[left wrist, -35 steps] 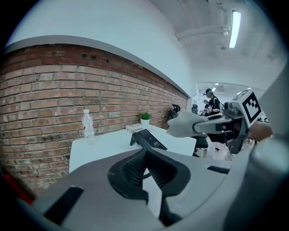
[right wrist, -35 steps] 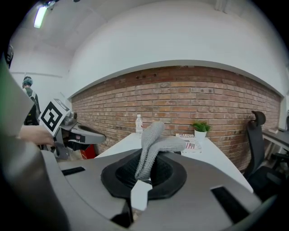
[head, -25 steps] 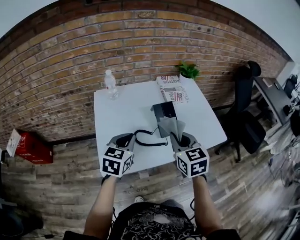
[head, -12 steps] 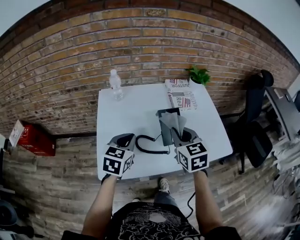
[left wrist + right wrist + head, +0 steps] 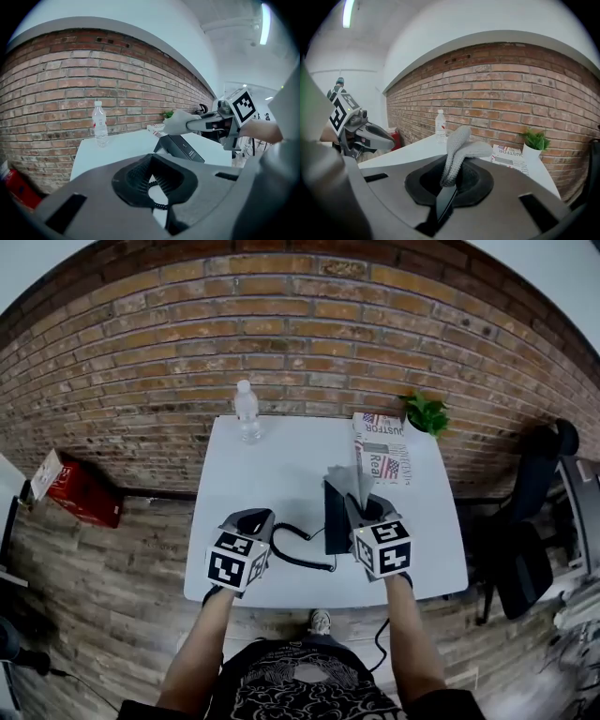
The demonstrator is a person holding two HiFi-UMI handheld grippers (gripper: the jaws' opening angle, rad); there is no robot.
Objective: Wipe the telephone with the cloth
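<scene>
The table [image 5: 246, 474] is bare on the left. A bottle [image 5: 247, 412] stands far. The phone [image 5: 335, 514] and cord [image 5: 298, 549] block the near middle.

The folded paper [image 5: 380, 448] at 1 o'clock on the white bench [image 5: 281, 456] has big letters that say "JUSTFOR", and under them bigger letters that start "Rea". The label on the bottle [image 5: 247, 412] at 11 o'clock is too small to read. The cubes on the left gripper [image 5: 251, 517] and the right gripper [image 5: 356, 502] show black and white squares, not words.
</scene>
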